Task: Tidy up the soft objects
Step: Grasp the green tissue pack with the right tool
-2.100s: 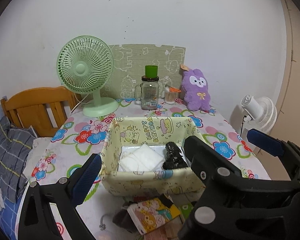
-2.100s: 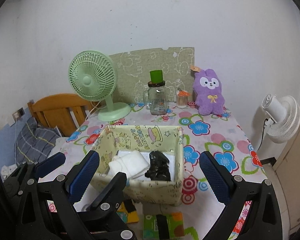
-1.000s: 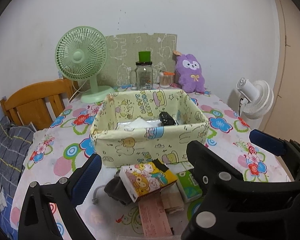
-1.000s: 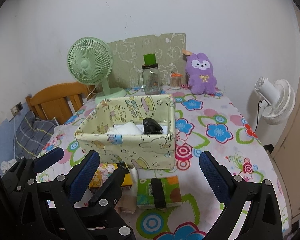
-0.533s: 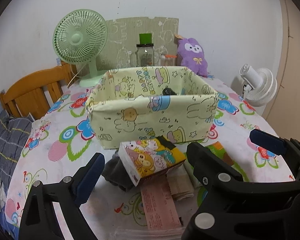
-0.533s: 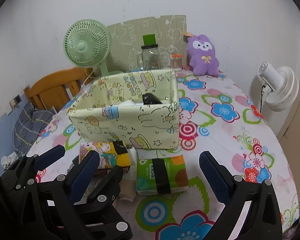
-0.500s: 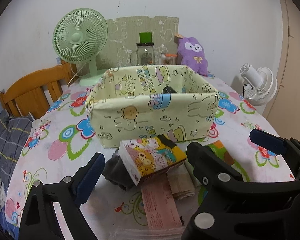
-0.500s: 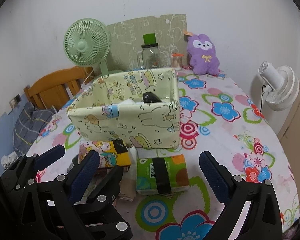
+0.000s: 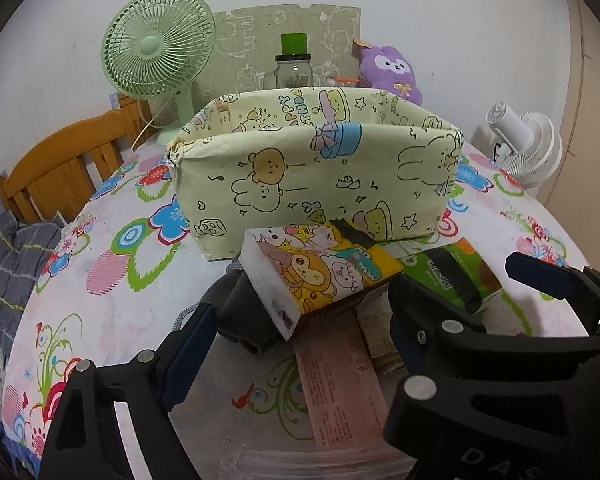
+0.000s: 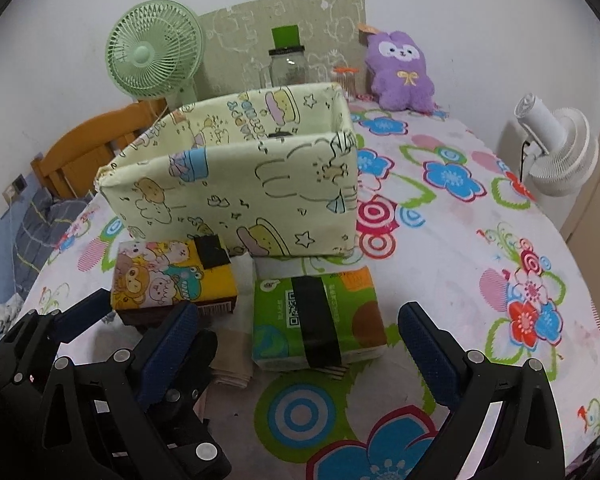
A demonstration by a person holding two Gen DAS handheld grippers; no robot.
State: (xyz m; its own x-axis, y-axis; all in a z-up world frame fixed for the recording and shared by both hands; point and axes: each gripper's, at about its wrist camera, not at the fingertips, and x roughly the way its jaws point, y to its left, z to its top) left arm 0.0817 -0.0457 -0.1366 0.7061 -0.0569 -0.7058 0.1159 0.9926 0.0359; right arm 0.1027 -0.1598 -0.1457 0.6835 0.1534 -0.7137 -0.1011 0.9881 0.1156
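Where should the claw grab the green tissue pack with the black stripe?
Probably across its two long side edges, coming down from above and in front. The green tissue pack lies flat in front of the fabric box, sides free, and the open right claw already straddles it. It's soft, so squeeze gently.

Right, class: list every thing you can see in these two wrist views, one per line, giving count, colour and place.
fabric bin: one, pale yellow cartoon print, table centre
yellow tissue pack: one, in front of bin, left
green tissue pack: one, black band, in front of bin, right
grey cloth: one, under yellow pack
desk fan: one, green, back left
jar: one, clear, green top, back
plush: one, purple, back right
white fan: one, beyond table, right
chair: one, wooden, left
left gripper: open, black with blue pads
right gripper: open
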